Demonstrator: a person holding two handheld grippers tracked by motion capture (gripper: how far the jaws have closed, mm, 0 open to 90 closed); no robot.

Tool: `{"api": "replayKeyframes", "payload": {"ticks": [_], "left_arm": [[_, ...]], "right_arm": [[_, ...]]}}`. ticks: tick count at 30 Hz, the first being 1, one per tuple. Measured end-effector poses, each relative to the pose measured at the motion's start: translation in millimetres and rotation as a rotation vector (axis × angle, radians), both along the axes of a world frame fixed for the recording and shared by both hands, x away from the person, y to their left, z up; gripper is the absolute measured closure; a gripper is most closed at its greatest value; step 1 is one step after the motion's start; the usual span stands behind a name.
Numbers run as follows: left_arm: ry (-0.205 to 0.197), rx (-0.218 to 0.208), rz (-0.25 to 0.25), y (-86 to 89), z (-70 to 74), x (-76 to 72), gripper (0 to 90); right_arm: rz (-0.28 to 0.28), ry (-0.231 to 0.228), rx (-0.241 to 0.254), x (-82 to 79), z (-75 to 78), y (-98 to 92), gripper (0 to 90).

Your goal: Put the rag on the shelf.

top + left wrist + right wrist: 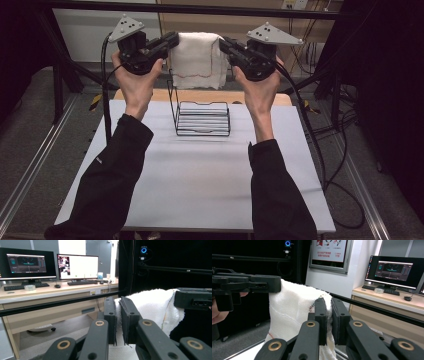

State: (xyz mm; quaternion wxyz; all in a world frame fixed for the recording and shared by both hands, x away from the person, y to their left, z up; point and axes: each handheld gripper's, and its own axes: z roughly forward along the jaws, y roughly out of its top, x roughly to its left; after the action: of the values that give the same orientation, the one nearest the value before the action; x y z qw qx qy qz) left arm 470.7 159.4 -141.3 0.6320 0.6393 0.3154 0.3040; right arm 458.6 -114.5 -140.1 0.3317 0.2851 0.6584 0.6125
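Towel point(198, 60) held aloft, my left tool point(172, 42) and right tool point(223, 46) each pinching a top corner.
Thin pinches could slip, dropping it askew onto the wire rack point(202, 119) near the surface's point(200, 180) far edge.

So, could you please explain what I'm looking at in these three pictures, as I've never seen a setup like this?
A person stands at a white table, holding a hand-operated claw in each hand. The high view looks down from above; the other two pictures come from cameras riding on each claw. The left claw and the right claw each pinch an upper corner of a white towel, holding it up over a black wire rack that stands on the table. In the claw views, the jaws are closed on the cloth, and an office desk with monitors sits in the background.
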Motion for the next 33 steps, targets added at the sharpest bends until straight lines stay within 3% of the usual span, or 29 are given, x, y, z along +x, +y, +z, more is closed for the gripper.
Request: {"api": "replayKeyframes", "payload": {"ticks": [15, 17, 33], "left_arm": [[0.003, -0.005, 0.022, 2.9, 3.7, 26.3, 83.2], [0.006, -0.018, 0.019, 3.5, 2.4, 30.8, 83.2], [0.024, 0.010, 0.031, 1.1, -13.1, 58.3, 83.1]], "right_arm": [[-0.016, 0.008, 0.006, 28.9, 0.9, 6.9, 84.2], [-0.015, 0.007, 0.009, 33.3, 0.5, 7.4, 84.2], [-0.033, 0.040, 0.002, 60.8, -8.5, 9.1, 84.3]]}}
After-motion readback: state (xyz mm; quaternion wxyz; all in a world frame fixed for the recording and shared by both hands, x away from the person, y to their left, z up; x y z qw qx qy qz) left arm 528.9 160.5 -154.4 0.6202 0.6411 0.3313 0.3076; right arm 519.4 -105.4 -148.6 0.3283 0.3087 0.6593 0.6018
